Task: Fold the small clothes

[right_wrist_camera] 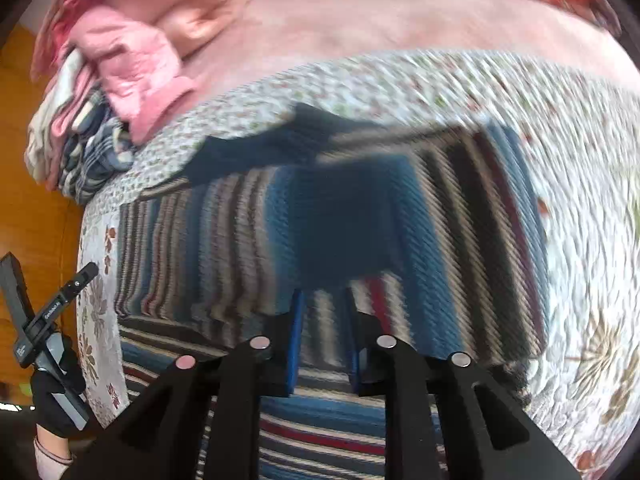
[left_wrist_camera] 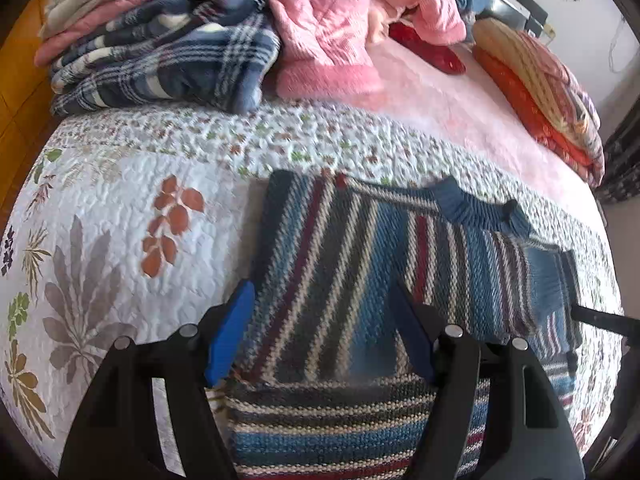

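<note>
On the quilt (left_wrist_camera: 120,208), the left gripper (left_wrist_camera: 320,300) spreads wide over the striped sweater (left_wrist_camera: 340,248); the right gripper (right_wrist_camera: 322,304), blurred, seemingly pinches a fold to carry across.

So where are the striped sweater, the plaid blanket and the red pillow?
striped sweater (left_wrist_camera: 340,248): left wrist view, middle of its body.
plaid blanket (left_wrist_camera: 168,64): left wrist view, folded top.
red pillow (left_wrist_camera: 432,50): left wrist view, its middle.
</note>
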`<state>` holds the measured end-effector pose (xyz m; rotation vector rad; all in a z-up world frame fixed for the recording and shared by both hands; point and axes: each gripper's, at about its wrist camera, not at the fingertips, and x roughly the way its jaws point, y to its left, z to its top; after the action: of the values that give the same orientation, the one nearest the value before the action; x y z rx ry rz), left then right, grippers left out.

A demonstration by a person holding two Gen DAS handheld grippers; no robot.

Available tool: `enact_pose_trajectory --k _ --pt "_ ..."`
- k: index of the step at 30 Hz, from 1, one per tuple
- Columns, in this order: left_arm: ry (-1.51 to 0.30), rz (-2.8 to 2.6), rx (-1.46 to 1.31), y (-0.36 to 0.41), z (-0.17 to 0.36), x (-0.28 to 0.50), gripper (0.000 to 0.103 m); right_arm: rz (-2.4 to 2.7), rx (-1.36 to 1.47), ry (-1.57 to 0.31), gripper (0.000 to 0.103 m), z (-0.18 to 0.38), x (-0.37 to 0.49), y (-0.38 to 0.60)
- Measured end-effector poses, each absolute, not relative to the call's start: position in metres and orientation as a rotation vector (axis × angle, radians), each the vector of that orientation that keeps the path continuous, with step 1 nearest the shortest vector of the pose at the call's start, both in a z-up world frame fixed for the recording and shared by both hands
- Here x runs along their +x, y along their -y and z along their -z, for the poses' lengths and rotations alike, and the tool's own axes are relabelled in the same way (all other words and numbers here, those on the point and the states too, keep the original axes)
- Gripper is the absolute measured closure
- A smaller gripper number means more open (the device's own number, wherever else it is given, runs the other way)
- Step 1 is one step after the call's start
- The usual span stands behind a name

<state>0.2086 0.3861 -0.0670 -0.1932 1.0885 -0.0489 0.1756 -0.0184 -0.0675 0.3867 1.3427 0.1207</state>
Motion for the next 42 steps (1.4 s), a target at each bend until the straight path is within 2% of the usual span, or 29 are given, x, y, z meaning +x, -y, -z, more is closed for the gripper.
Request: enact_pose_trajectory --k 3,4,5,7,14,15,16,17,19,20,27,36,42 --pt "-1.086 0.051 -0.173 -0.383 0.070 0.208 0.034 -0.094 0.504 -1.367 0.079 0.080 0.179 0.042" --pt "-1.084 0.050 -0.171 -0.382 0.071 0.207 0.034 -0.086 0.527 -1.348 0.074 0.079 0.182 0.048" --pt "-1.080 0.049 -0.175 -0.382 0.071 0.207 0.034 -0.079 0.529 -1.337 0.064 0.078 0.184 0.049" --pt "-1.080 0.058 -0.192 -0.381 0.072 0.206 0.034 -0.044 0.524 -1.314 0.050 0.077 0.190 0.055" --pt "-1.093 0.086 -0.175 -0.370 0.081 0.204 0.033 -0.046 0.522 -1.336 0.049 0.097 0.203 0.053" --pt "-1.095 0.088 -0.171 -0.369 0.082 0.204 0.033 -0.059 0.488 -1.329 0.049 0.097 0.206 0.047" --pt "-1.100 0.090 -0.164 -0.367 0.084 0.204 0.033 -0.065 0.457 -1.325 0.054 0.097 0.205 0.044" --pt "-1.102 0.092 -0.161 -0.366 0.085 0.203 0.033 -0.072 0.415 -1.324 0.068 0.098 0.208 0.039" --pt "-1.104 0.094 -0.156 -0.365 0.087 0.203 0.033 -0.086 0.348 -1.317 0.084 0.096 0.210 0.030" --pt "-1.107 0.096 -0.158 -0.365 0.088 0.202 0.033 -0.081 0.324 -1.311 0.095 0.093 0.208 0.027" --pt "-1.122 0.096 -0.155 -0.366 0.093 0.202 0.032 -0.139 0.347 -1.333 0.098 0.058 0.191 0.039" --pt "-1.163 0.058 -0.104 -0.369 0.105 0.203 0.031 -0.030 0.166 -1.454 0.101 0.099 0.189 0.032" --pt "-1.048 0.082 -0.186 -0.370 0.077 0.204 0.030 -0.108 0.229 -1.305 0.091 0.055 0.191 0.027"
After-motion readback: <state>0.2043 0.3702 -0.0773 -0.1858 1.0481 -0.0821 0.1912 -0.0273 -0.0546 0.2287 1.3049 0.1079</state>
